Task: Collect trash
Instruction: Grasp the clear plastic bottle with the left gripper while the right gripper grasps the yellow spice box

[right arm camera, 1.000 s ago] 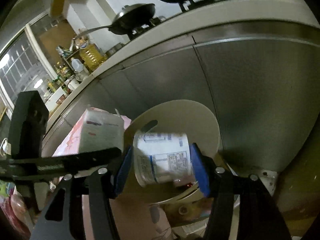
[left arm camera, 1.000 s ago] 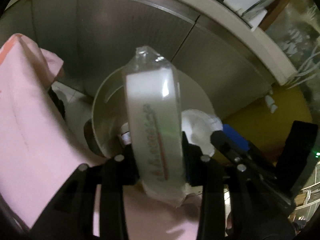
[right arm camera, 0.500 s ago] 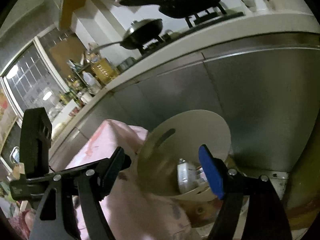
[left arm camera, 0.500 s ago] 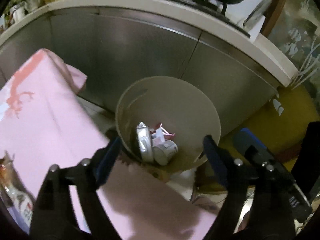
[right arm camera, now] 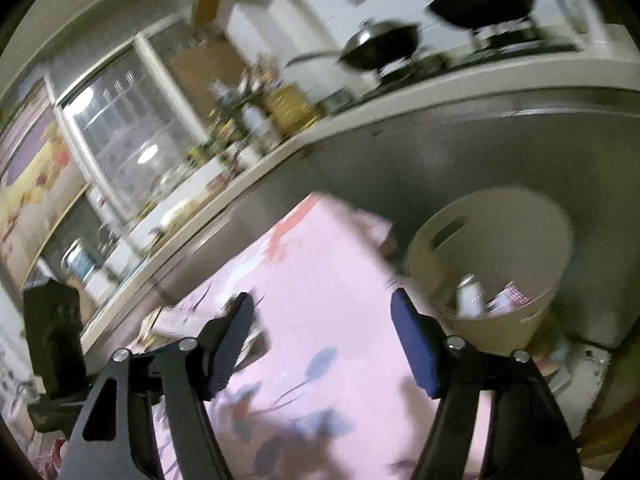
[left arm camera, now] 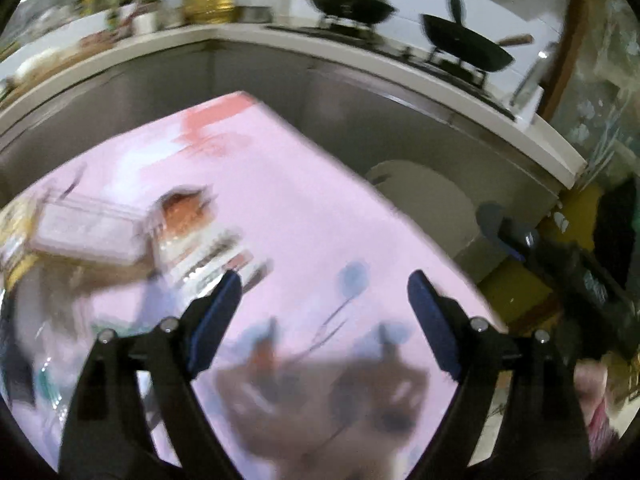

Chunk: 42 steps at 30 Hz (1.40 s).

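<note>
Dim indoor light, heavy motion blur in both views, fisheye bending at edges, dark shadows on pink cloth (left arm camera: 304, 208).

Both claws emptied: packet, cup now in bin (right arm camera: 496, 240); claws swung over pink tablecloth (left arm camera: 304, 216).

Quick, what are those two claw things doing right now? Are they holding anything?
Left gripper: open, nothing between its jaws.
Right gripper: open and empty, jaws closing a little.
</note>
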### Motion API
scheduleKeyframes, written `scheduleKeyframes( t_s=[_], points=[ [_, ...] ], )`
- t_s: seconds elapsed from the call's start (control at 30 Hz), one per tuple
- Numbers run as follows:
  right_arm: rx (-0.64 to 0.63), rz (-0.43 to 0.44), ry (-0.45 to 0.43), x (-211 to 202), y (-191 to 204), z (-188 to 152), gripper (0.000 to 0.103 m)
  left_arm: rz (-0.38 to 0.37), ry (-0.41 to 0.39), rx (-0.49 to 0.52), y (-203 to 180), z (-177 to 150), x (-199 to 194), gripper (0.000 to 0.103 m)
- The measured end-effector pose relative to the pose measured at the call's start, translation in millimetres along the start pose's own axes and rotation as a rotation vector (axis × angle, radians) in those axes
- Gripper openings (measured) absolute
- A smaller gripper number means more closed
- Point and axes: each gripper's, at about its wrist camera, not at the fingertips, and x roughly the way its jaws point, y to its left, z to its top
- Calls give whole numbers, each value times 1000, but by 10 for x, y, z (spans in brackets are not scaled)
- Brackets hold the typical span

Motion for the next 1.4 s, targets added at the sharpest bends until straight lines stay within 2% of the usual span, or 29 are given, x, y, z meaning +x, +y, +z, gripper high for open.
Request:
scheduleKeyframes(
  t_s=[0.1,0.27,0.37,0.47,0.5,0.6,0.67,0.8,0.87,1.0,1.17,1.2,1.23,1.27,1.3,1.33,1.4],
  points=[
    [-25,46,86,216,271,-152,61,58,-4,-76,496,-319,-351,81],
    [-130,88,188,594,802,-355,59,233,-10,-256,1293,-703,-793,81],
    [-232,113,231,905,1131,-382,59,256,-12,-321,1534,-768,-851,81],
    [-302,135,285,1185,1476,-384,60,263,-1,-337,1571,-736,-748,81],
    [-351,135,289,1235,1613,-402,62,268,-1,-333,1564,-721,-700,81],
    [-667,50,259,1393,2093,-579,63,281,20,-330,1596,-707,-568,81],
    [-834,9,250,1484,2250,-751,63,272,28,-332,1610,-718,-507,80],
    [-983,-25,255,1656,2335,-969,62,273,29,-314,1624,-762,-462,67],
    [-1002,-18,257,1750,2358,-999,62,253,35,-334,1669,-779,-448,62],
    [-1062,-43,244,1954,2431,-1079,62,248,40,-339,1709,-784,-420,62],
    [-1043,-58,232,2127,2413,-1078,61,255,42,-338,1717,-786,-367,62],
    [-1033,-57,224,2121,2402,-1070,48,254,43,-341,1722,-791,-352,61],
    [-1016,-54,216,2105,2386,-1056,43,248,43,-344,1726,-795,-336,57],
    [-1012,-59,204,2088,2387,-1039,40,238,46,-348,1732,-800,-322,46],
    [-1006,-60,191,2055,2393,-1019,35,234,51,-350,1741,-806,-307,39],
    [-998,-61,178,2018,2389,-993,33,230,51,-350,1749,-815,-305,39],
    [-950,-56,149,1881,2374,-890,22,231,44,-352,1765,-829,-329,39]
  ],
)
